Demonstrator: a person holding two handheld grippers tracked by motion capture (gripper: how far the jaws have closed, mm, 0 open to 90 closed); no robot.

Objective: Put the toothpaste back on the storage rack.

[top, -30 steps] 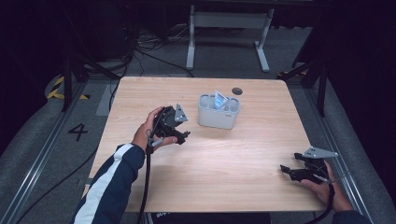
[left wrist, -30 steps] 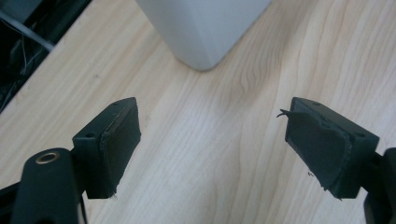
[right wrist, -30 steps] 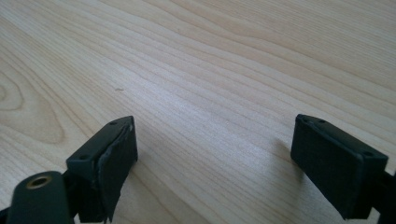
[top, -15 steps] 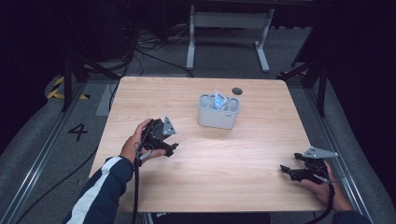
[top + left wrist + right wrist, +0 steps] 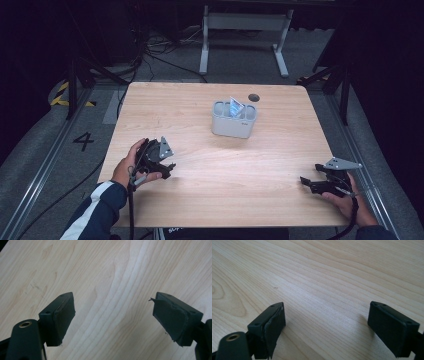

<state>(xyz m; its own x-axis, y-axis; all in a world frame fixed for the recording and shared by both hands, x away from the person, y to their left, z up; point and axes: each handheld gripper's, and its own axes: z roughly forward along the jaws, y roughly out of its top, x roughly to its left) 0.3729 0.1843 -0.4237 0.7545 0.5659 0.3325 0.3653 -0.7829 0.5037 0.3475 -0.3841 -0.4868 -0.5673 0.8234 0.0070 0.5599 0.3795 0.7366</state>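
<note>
Here, on a pale wooden table (image 5: 220, 170), two hand-held claws well apart from each other. Left gripper (image 5: 161, 165) low over the near left part of the board, gripped by the left hand (image 5: 131, 167), grey three-cornered plate on top, cable trailing back toward the near edge past a dark sleeve (image 5: 92, 212) with a white stripe. Seen in the left gripper view (image 5: 113, 317), jaws spread wide and released, bare wood grain between them, nothing held; the pad (image 5: 172, 320) on the right-side jaw frayed at its top corner. Right gripper (image 5: 307, 182) near the near right corner of the table, held by the right hand (image 5: 347, 202), jaws pointing leftward across the board. In the right gripper view (image 5: 327, 325), likewise released, jaws far apart, close above the wood with a faint shadow under the right-side one, nothing between them. Ahead of both claws, farther from the person and roughly between the two, a pale grey container (image 5: 234, 119) with compartments, a blue-and-white packet (image 5: 236, 107) standing tilted inside; exact compartment hard to tell. Just beyond the container, a small dark round spot (image 5: 253, 97) on the tabletop.
</note>
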